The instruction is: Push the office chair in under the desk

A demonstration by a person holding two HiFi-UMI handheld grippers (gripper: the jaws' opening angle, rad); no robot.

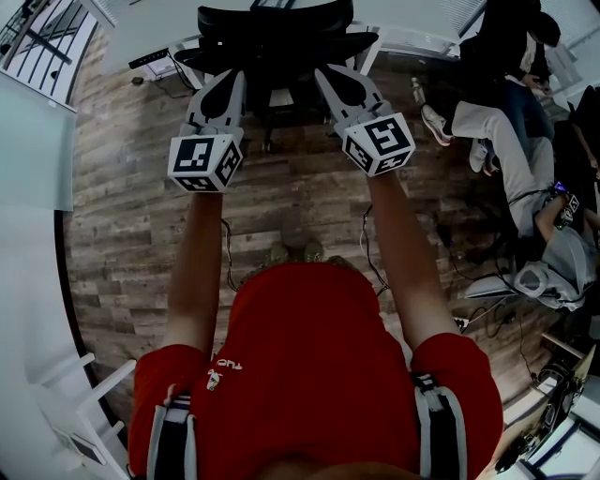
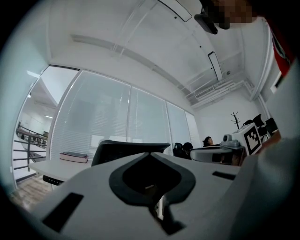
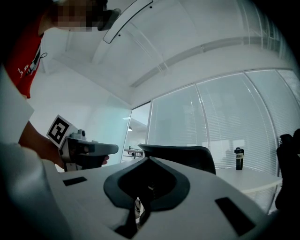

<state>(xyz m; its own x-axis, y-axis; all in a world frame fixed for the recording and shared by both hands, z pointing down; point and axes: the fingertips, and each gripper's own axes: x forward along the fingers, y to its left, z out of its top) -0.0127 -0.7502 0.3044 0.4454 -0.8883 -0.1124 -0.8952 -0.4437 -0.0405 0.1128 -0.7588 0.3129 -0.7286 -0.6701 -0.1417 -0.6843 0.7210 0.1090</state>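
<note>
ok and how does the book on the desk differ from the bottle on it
The book lies flat, low and wide; the bottle stands upright, tall and narrow. The book has a dark cover over pale pages; the bottle is black with a light label. The book shows left of the chair back, the bottle right of it. Both rest on the white desk.

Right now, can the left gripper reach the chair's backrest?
Probably yes: the left gripper, jaws shut, points straight at the office chair with nothing between them; whether it touches is unclear.
</note>
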